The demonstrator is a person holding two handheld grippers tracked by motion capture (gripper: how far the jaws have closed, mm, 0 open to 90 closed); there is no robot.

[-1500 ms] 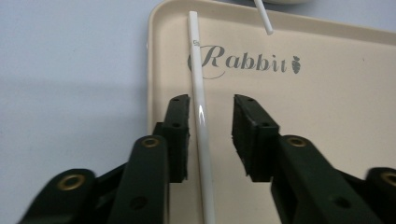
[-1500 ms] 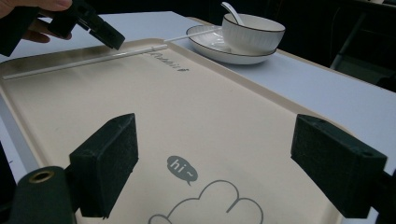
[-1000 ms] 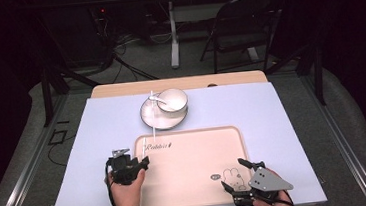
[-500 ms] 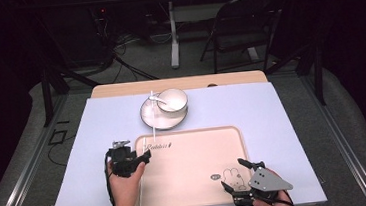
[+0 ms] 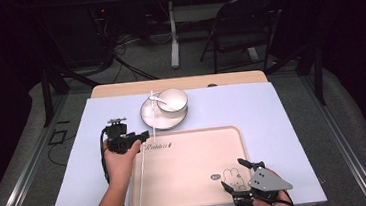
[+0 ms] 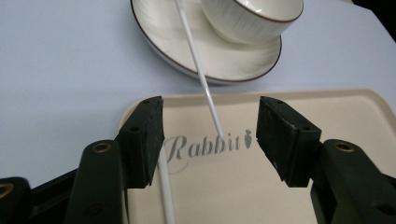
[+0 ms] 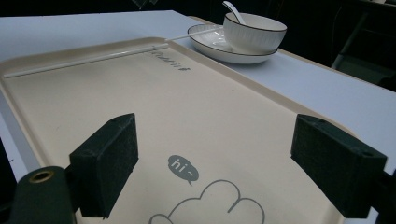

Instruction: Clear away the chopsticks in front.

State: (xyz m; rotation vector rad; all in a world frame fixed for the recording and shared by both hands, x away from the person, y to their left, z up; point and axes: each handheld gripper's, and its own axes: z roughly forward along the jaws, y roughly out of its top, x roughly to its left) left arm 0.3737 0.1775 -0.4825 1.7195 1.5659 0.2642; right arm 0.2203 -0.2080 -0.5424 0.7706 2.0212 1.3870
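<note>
A beige tray (image 5: pixel 193 182) printed with "Rabbit" and a bunny lies at the near middle of the table. Beyond it a white plate (image 5: pixel 148 120) carries a bowl (image 5: pixel 173 100) with a spoon (image 5: pixel 156 100). One thin white stick (image 5: pixel 152 110) slopes from the plate (image 6: pixel 154 42) onto the tray's far left corner. A second white stick (image 5: pixel 140 182) lies along the tray's left edge. My left gripper (image 5: pixel 144 136) hovers open above that corner, with the sloping stick (image 6: pixel 201 70) untouched between its jaws. At the tray's near right corner my right gripper (image 5: pixel 233 174) stands open over the bunny print.
The table has a pale blue cover (image 5: pixel 283 124) with a wooden strip (image 5: pixel 119 89) along its far edge. A folding chair (image 5: pixel 237 28) and a table leg (image 5: pixel 173 38) stand on the dark floor behind.
My left gripper has risen and moved away from the person, from beside the tray's left edge to its far left corner near the plate. The right gripper has stayed put.
</note>
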